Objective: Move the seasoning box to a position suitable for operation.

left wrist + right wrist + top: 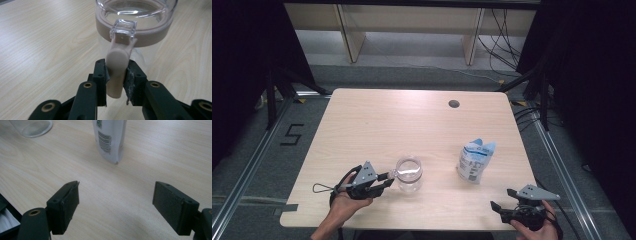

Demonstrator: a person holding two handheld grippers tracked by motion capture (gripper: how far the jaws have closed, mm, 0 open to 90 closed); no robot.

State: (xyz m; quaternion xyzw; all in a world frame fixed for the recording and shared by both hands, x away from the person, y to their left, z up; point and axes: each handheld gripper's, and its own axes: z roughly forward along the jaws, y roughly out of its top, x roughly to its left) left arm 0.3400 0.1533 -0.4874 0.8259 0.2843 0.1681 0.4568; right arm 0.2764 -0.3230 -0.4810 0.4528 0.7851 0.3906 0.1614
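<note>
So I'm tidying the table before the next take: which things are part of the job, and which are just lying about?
In the job:
jug, handle clamped by the left gripper
pouch, ahead of the open right gripper

Lying about:
nothing else on the table

Bare tabletop (377,120) beyond jar (409,174); pouch (475,160) stands right.

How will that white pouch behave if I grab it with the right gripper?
The white pouch looks soft-sided, so it will probably dent between the jaws of the open right gripper. Standing upright on a narrow base, it may tip if nudged. Its film looks smooth, possibly slippery.
</note>
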